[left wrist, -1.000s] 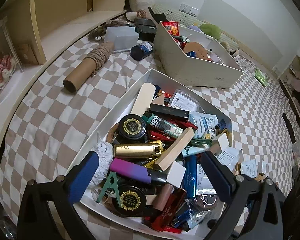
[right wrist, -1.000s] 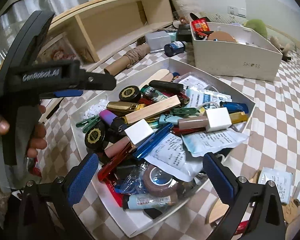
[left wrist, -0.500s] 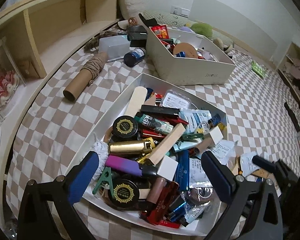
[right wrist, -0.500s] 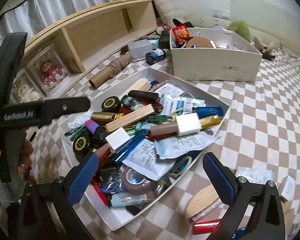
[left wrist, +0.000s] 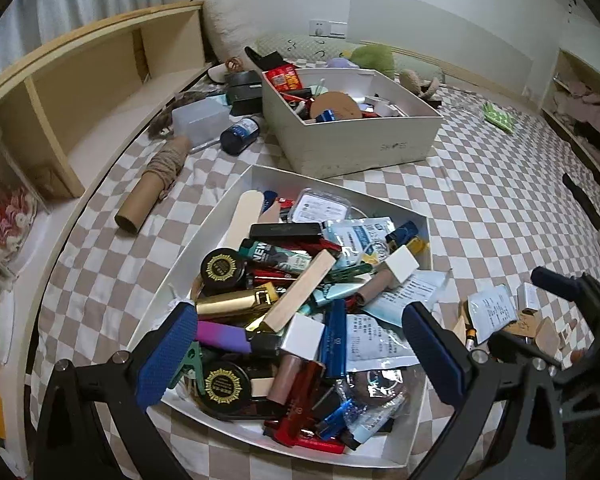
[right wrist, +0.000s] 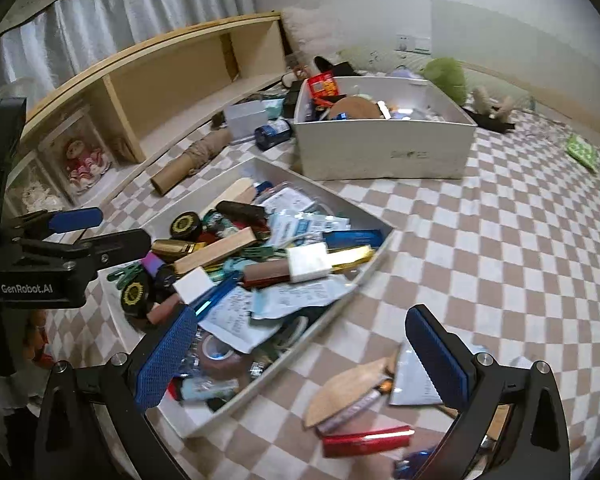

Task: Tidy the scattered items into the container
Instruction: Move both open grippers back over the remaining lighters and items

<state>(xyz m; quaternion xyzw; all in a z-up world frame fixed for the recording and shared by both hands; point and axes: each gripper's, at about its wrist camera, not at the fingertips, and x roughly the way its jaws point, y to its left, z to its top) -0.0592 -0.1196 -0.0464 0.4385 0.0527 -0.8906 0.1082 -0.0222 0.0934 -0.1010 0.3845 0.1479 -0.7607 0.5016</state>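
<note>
Over the crowded white container (left wrist: pixel 236 200), the left gripper (left wrist: pixel 300 354) hangs with its jaws spread wide and empty, above the purple tube (left wrist: pixel 220 335) and gold case (left wrist: pixel 236 302). From the right wrist, the right gripper (right wrist: pixel 300 354) is equally wide and empty, poised over scattered items beside the container (right wrist: pixel 340 308): a red tube (right wrist: pixel 366 440), a wooden piece (right wrist: pixel 348 388) and a white sachet (right wrist: pixel 412 384). Best to straddle the red tube squarely before closing, since the wooden piece crowds it and the heaped container leaves little room.

Dim, even light; edges warped, perhaps motion-blurred.
</note>
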